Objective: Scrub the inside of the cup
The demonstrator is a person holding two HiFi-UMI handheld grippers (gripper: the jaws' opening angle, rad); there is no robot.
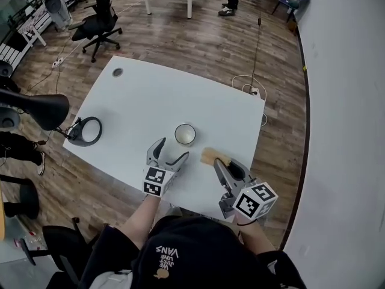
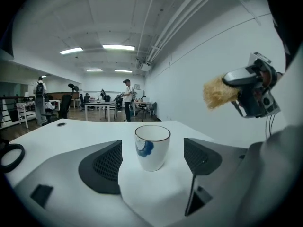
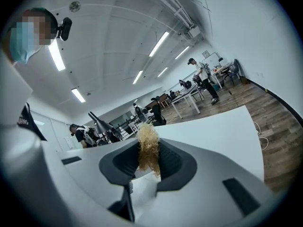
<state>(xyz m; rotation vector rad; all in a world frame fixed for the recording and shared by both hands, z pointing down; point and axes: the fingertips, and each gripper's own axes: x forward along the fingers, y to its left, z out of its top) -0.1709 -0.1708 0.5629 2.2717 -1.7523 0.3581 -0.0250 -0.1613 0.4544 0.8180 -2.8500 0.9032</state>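
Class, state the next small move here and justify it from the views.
Probably ease the left claw forward and close it on the cup: the cup stands free ahead of its open jaws, while the right claw grips the scrubber.

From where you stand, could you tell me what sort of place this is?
Probably an open-plan office: a white table on a wood floor, a wheeled office chair, and ceiling strip lights over more desks with people around them.
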